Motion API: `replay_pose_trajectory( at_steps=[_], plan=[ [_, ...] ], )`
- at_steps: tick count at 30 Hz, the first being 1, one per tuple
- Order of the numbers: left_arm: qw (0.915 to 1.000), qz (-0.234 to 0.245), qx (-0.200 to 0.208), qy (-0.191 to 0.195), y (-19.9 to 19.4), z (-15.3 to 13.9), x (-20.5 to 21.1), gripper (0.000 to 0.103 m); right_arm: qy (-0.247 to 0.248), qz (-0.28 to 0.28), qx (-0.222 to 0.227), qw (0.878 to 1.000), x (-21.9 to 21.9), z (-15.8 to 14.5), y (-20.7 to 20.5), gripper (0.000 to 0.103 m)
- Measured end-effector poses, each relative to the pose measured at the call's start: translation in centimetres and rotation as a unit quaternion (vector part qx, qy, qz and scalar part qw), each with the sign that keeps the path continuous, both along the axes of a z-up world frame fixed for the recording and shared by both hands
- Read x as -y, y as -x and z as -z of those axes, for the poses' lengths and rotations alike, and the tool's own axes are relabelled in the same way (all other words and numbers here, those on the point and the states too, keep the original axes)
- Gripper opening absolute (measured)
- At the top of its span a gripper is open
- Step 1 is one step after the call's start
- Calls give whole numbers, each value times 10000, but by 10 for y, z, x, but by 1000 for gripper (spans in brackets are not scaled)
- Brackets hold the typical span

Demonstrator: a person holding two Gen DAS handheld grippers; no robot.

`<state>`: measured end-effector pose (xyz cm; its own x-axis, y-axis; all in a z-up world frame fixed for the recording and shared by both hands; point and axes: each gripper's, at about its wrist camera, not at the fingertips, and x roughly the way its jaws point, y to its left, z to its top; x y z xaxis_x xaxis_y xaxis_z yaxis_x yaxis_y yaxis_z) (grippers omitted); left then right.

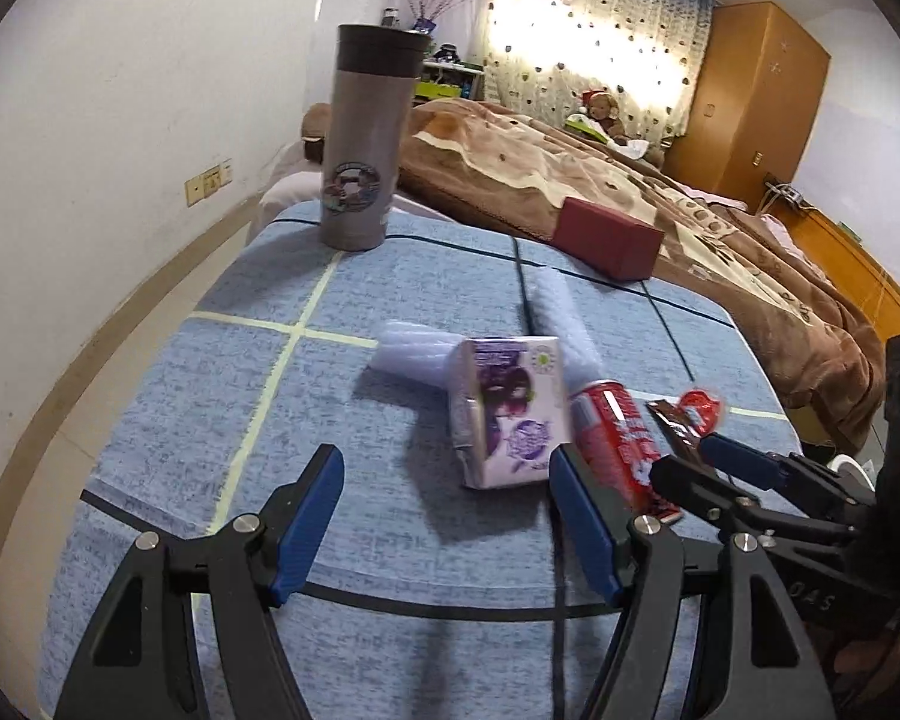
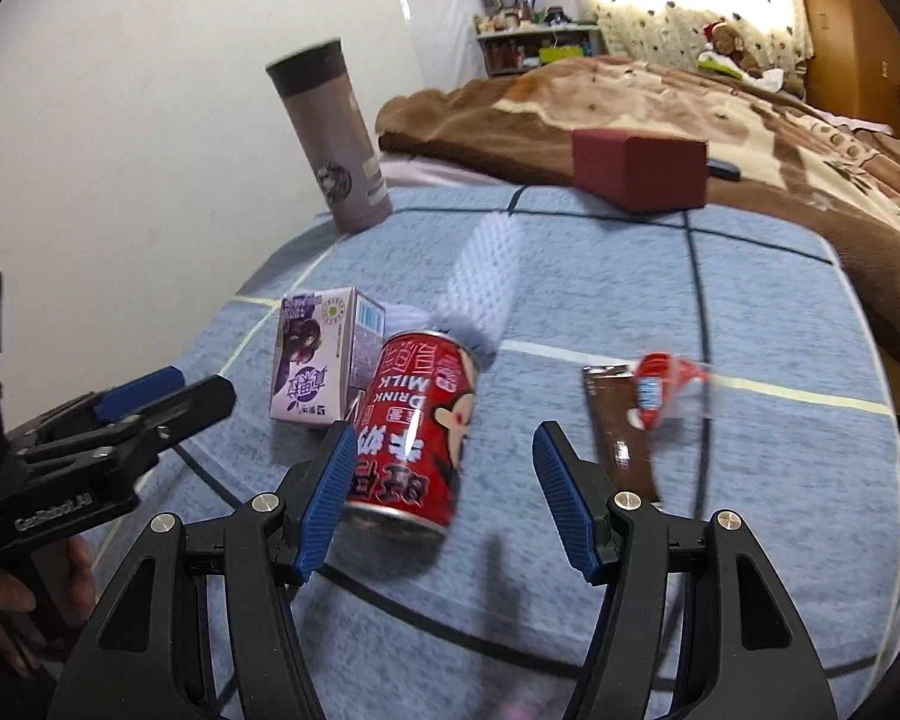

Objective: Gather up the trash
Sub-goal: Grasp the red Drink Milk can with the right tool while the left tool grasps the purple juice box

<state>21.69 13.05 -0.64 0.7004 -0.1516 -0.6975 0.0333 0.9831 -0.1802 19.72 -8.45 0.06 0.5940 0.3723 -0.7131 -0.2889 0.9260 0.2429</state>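
Both hand-held grippers are spread and empty. The right hand-held gripper hangs just short of the red milk can, lying ahead between its jaws. The left hand-held gripper faces the purple juice carton ahead-right. Best to straddle the can's middle before squeezing, since it may roll.

On the bed's sheet the juice carton lies just left of the tipped milk can, wrappers right. Bubble wrap lies behind them; thermos far-left corner, box far edge.
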Motion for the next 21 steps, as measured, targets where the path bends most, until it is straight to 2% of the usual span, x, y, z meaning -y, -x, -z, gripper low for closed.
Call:
replay_pose_trajectory(
  at_steps=[6, 9, 10, 11, 17, 21],
  plan=[
    [9999, 61, -54, 67, -6, 3, -3, 73, 45, -107, -235, 9997, -13, 8, -13, 62],
    [9997, 102, -82, 189, -13, 4, -4, 74, 237, -55, -269, 9993, -15, 9, -17, 62],
    [9998, 107, -75, 157, -14, 3, -2, 75, 297, -7, -262, 9992, -14, 10, -17, 61],
    [9998, 130, -73, 140, -15, 3, -1, 76, 329, 40, -224, 9992, -12, 10, -16, 54],
    [9993, 312, -141, 168, -28, 8, 15, 77, 492, 328, -66, 9982, -2, 9, -14, 55],
    [9985, 444, -229, 235, -39, 13, 27, 77, 427, 482, -49, 9979, 9, 10, -21, 55]
  ],
)
